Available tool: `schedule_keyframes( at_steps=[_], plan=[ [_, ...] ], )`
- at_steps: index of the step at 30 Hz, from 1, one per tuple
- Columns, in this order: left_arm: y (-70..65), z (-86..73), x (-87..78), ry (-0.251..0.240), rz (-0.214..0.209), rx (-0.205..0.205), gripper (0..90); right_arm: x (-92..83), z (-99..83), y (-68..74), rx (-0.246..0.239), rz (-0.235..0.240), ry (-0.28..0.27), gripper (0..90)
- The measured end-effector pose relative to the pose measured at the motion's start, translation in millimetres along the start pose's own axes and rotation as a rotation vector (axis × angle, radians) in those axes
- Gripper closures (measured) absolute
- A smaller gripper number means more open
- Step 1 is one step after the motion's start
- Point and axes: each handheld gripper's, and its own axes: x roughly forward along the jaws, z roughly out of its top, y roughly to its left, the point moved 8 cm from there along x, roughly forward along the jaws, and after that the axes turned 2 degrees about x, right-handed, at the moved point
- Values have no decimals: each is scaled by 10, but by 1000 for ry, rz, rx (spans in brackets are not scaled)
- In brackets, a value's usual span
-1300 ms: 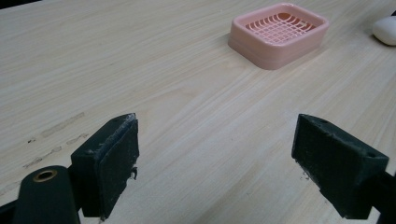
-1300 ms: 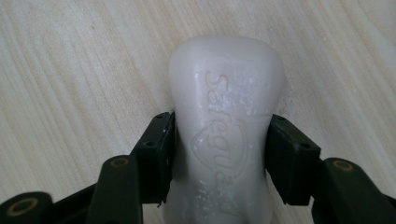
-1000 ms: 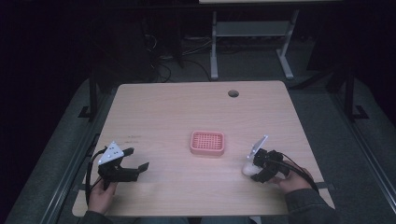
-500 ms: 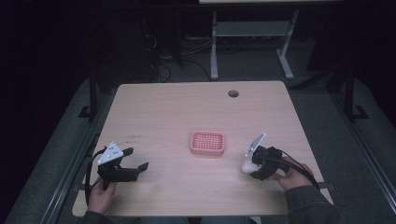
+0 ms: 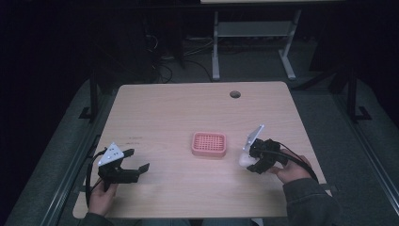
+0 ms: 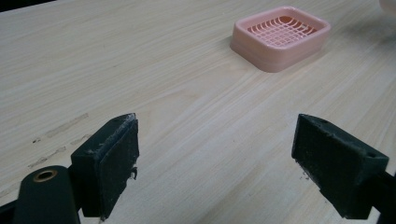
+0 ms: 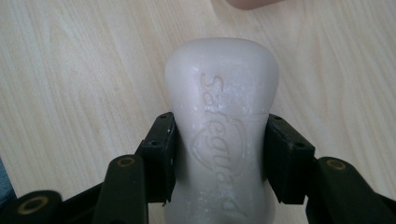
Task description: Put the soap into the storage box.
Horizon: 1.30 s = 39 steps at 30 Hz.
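The bar of soap (image 7: 222, 126) was white and waxy, waisted in the middle and rounded at its far end, with small specks or droplets on its surface. The right tongs (image 7: 219, 154) were clamped on its narrow middle, one black pad pressed to each side. In the high view the soap (image 5: 245, 160) sat at the tip of the right tongs (image 5: 251, 160), low over the counter (image 5: 179, 108) and just right of the pink soap dish (image 5: 209, 144), which lay near the middle of the counter with a grid floor and rounded corners. Whether the soap touched the wood could not be told.

The near end of the soap was cut off at the bottom of the right gripper view, and a pink edge, probably the dish, was clipped at the top. Raised lettering ran along the bar; it read "Safeguard", set over an embossed shield outline.

The left tongs (image 5: 136, 162) rested at the near left of the counter with the jaws wide apart and nothing between them. In the left gripper view the dish (image 6: 280, 37) lay far ahead to the right, and faint dark scuffs (image 6: 60, 135) marked the wood at the left.
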Motion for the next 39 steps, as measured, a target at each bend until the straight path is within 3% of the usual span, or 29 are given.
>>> schedule_keyframes(
  at_steps=[14,39],
  plan=[
    [8,-3,-7,-2,2,-8,145,-16,199,-98,-9,24,-27,489],
    [7,7,-20,-8,4,-11,145,34,640,-183,-53,51,-25,490]
  ],
)
